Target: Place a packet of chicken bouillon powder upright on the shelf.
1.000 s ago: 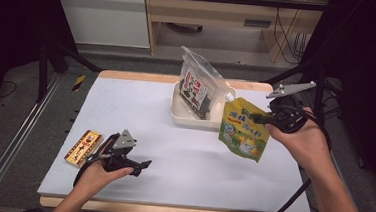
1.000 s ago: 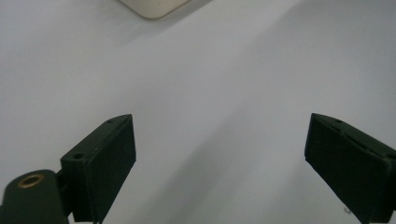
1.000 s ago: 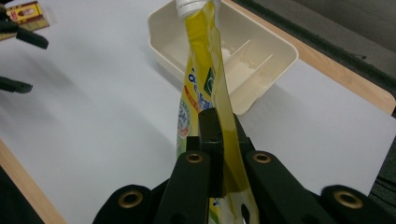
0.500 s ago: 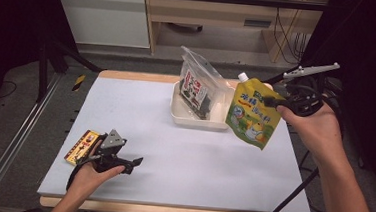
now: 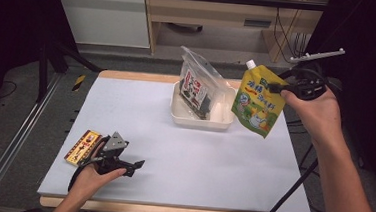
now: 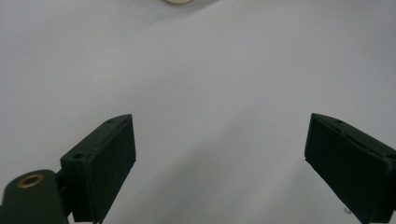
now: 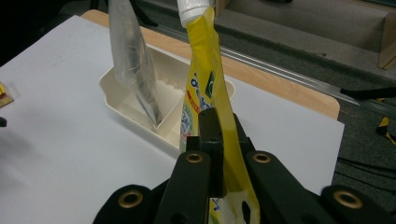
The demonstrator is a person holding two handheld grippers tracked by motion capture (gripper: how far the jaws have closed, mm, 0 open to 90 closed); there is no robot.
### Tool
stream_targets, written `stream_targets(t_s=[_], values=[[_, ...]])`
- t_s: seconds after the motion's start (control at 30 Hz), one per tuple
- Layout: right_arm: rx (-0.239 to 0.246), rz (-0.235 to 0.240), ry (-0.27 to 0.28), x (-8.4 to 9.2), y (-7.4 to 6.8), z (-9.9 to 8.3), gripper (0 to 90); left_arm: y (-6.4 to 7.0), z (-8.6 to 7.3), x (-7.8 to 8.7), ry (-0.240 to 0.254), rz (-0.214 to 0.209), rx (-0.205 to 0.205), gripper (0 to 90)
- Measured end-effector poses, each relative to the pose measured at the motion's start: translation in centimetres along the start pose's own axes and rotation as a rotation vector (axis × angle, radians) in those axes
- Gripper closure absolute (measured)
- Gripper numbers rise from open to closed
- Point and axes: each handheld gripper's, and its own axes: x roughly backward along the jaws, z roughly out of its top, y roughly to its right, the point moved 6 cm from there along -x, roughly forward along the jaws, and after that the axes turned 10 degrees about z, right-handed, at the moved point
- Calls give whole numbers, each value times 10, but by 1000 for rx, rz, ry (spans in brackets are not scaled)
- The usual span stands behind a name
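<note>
The right gripper is clenched on the edge of a yellow spouted pouch, holding it in the air just right of the cream tray. The pouch is flat and glossy, with a white screw cap on top, green and white printing and a cartoon picture low on its face; it hangs tilted. A clear bag stands in the tray. The left gripper rests released on the table, beside a small red-yellow packet.
</note>
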Motion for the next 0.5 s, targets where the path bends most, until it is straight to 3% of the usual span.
stream_targets(t_s=[0.5], values=[[-32,-14,28,-18,12,28,900,-4,0,1,3,2,5,85]])
